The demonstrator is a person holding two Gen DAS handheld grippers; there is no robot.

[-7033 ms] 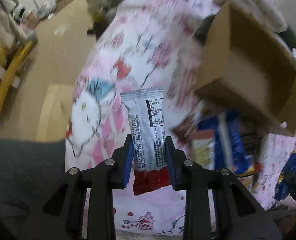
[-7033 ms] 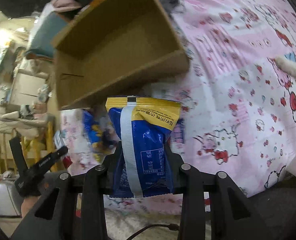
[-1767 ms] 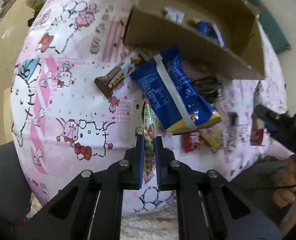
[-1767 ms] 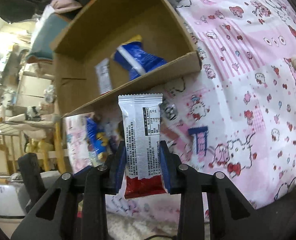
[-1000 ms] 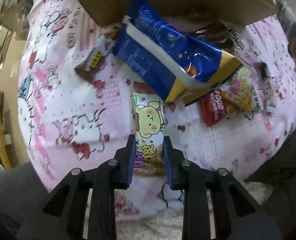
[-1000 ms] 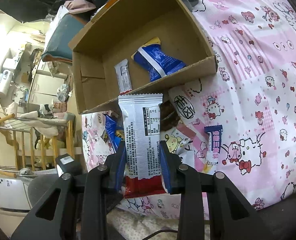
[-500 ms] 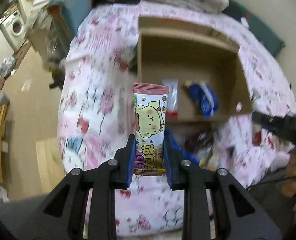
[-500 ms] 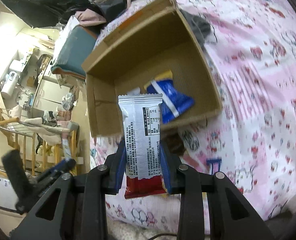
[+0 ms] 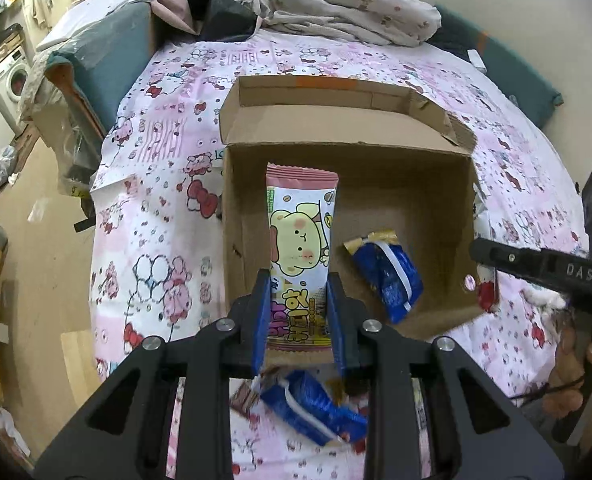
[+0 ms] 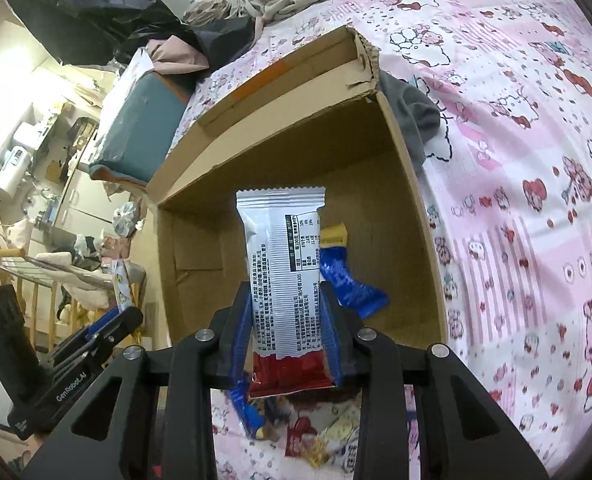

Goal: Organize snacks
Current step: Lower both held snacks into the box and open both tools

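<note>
My left gripper [image 9: 298,312] is shut on a pink snack packet with a cartoon bear [image 9: 300,240], held upright over the open cardboard box [image 9: 412,144]. A blue and yellow packet [image 9: 388,276] lies on the box floor. My right gripper [image 10: 285,340] is shut on a silver and red snack packet [image 10: 281,276], held up in front of the same box [image 10: 412,208], where the blue packet [image 10: 346,284] shows behind it. The right gripper also shows at the right edge of the left wrist view [image 9: 536,266], and the left one at the lower left of the right wrist view [image 10: 107,326].
The box sits on a bed with a pink cartoon-print sheet [image 9: 155,168]. Several loose snacks lie on the sheet before the box, among them a large blue packet [image 9: 312,408]. Bedding and clothes are piled at the far end [image 9: 336,8]. A bare floor lies to the left [image 9: 43,248].
Both grippers have risen with their packets. The left wrist view swung from the loose snacks on the sheet up to the open box; the right gripper moved closer to the box opening.
</note>
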